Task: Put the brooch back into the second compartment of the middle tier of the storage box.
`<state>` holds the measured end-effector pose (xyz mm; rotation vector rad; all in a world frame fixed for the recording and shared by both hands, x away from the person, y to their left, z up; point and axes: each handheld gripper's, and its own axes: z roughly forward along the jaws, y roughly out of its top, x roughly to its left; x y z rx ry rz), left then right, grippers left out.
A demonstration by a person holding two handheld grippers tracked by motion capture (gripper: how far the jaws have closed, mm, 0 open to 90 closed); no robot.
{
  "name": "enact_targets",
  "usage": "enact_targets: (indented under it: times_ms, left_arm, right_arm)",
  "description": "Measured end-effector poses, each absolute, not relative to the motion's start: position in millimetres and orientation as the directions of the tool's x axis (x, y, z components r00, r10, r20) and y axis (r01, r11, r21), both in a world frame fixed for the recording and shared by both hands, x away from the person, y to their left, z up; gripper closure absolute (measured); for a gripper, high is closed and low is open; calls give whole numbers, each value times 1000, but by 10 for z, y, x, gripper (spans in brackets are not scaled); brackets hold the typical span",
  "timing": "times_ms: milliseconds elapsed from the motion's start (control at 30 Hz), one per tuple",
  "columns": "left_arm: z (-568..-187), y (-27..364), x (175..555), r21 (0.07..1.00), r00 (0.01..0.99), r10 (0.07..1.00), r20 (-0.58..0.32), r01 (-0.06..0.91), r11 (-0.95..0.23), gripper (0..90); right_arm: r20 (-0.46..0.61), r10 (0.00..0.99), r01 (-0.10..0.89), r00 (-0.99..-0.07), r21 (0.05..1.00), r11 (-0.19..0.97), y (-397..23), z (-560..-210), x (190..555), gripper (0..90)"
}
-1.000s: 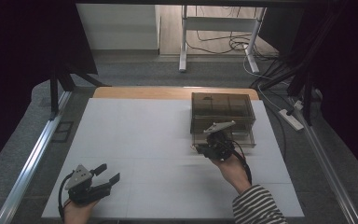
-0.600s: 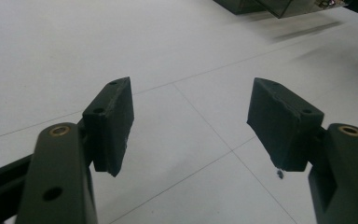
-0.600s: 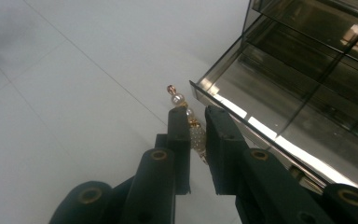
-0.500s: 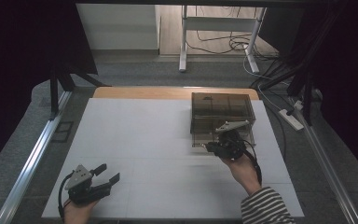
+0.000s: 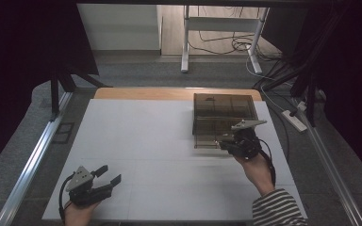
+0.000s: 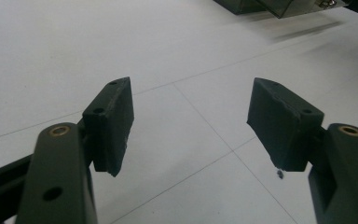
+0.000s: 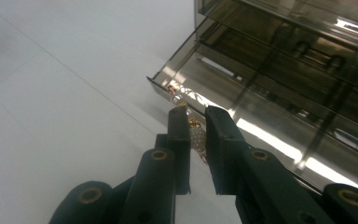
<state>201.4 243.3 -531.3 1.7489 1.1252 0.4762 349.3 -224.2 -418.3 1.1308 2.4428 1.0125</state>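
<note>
A smoked see-through drawer box (image 5: pixel 224 110) stands on the white table at the back right, with a low drawer (image 7: pixel 242 107) pulled out toward me. My right gripper (image 5: pixel 224 141) (image 7: pixel 196 116) is at that drawer's front edge. Its jaws are nearly together on a small gold-and-white piece of jewellery (image 7: pixel 196 135), whose gold links trail up to the drawer's corner. My left gripper (image 5: pixel 109 175) (image 6: pixel 191 121) rests near the front left of the table, open, with nothing between its pads (image 6: pixel 114 119).
The white table top (image 5: pixel 146 136) has a wooden strip (image 5: pixel 141 93) along its far edge. Metal rails (image 5: pixel 33 160) run down both sides. A power strip (image 5: pixel 294 120) and cables lie on the floor at the right. Desk legs (image 5: pixel 185 42) stand beyond.
My right gripper has moved to the right along the front of the drawer box, jaws unchanged. The left gripper has stayed where it was.
</note>
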Motion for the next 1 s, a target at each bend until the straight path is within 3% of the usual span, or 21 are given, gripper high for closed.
enact_targets:
  times_ms: [1000]
  left_arm:
    - [-5310,2436,2012,875,492,855,-163,472,-105,321]
  right_arm:
    - [12,833,622,-553,672,403,-2507,-4155,3789,800]
